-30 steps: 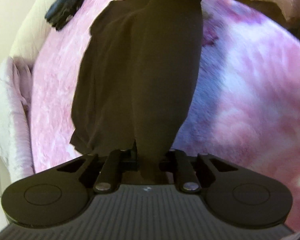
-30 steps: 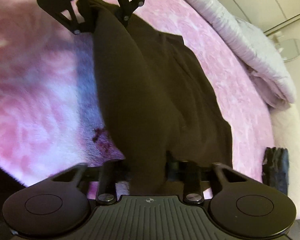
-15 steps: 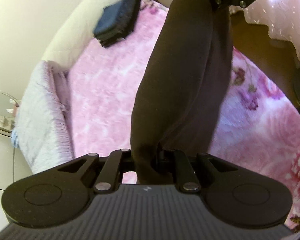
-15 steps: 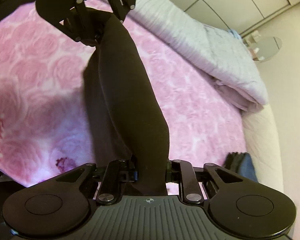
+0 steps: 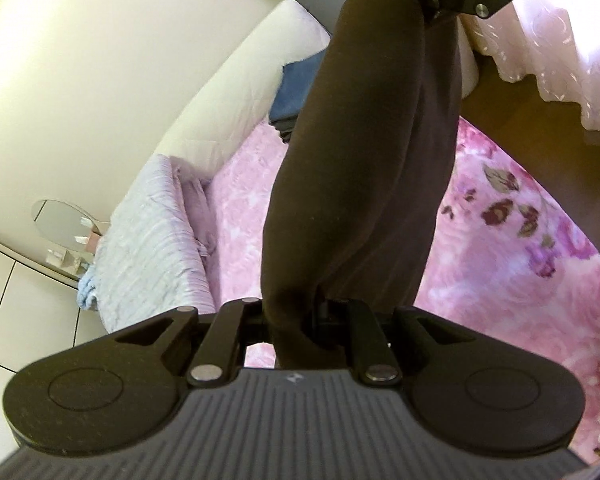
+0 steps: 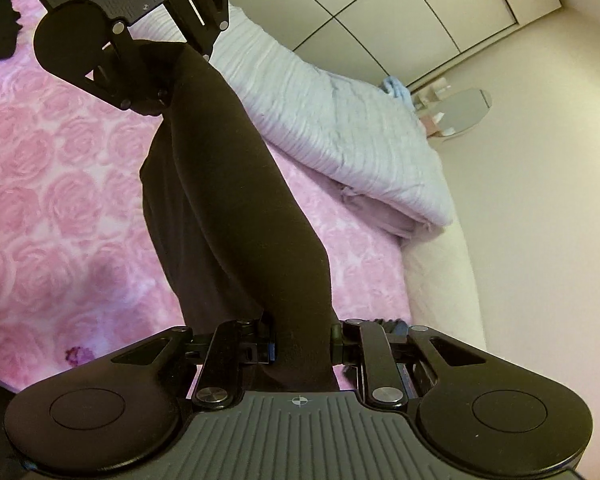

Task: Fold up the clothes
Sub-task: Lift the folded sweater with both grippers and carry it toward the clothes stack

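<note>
Both clamped on garment [image 5: 364,184]: left gripper [image 5: 300,320], right gripper [image 6: 302,340]. Keep cloth between them taut, level, above blanket [image 6: 60,200].

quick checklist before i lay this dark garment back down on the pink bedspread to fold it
1. Left gripper shut on the dark garment: ok.
2. Right gripper shut on the same garment: ok.
3. Garment stretched between the two grippers, not twisted: cannot tell, it hangs bunched in folds.
4. Pink bedspread bare below the garment: ok.
5. Folded blue clothes by the headboard out of the way: ok.
6. Lower hem clear of the bed: cannot tell.
</note>
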`<state>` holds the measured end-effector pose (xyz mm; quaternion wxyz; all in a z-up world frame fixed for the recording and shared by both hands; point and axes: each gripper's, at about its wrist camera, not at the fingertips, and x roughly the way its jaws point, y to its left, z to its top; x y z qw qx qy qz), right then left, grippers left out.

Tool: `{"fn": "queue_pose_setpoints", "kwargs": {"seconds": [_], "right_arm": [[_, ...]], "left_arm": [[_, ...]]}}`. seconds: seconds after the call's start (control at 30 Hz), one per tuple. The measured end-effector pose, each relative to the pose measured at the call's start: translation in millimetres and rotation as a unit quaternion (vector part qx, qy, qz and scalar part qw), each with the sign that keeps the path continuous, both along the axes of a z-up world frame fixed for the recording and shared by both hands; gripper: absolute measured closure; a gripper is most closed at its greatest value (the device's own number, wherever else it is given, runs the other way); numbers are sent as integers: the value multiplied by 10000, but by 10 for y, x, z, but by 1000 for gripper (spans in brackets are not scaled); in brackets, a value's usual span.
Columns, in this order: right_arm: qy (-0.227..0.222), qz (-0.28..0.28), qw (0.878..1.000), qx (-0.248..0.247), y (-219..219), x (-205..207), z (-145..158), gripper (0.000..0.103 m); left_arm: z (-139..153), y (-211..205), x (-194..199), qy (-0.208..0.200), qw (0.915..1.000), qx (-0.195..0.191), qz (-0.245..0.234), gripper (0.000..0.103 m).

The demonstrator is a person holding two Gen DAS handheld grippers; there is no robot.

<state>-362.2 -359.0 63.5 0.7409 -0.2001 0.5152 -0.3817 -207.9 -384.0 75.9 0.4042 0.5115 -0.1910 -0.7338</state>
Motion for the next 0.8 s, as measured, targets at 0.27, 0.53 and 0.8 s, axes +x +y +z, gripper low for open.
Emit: {"fn": "queue_pose_setpoints", "kwargs": {"seconds": [0.27, 0.53, 0.8], "right_arm": [[90, 10, 9999, -46, -57, -7, 96, 84], [181, -10, 9998, 19, -168, -90, 90, 84], [120, -19, 9998, 135, -491, -514, -68, 84]], "left_arm": [[62, -80, 35, 92, 9999, -60, 1, 92], [27, -186, -69, 119, 9999, 31, -46, 92], [-62, -513, -605, 35, 9999, 113, -33, 92]]}}
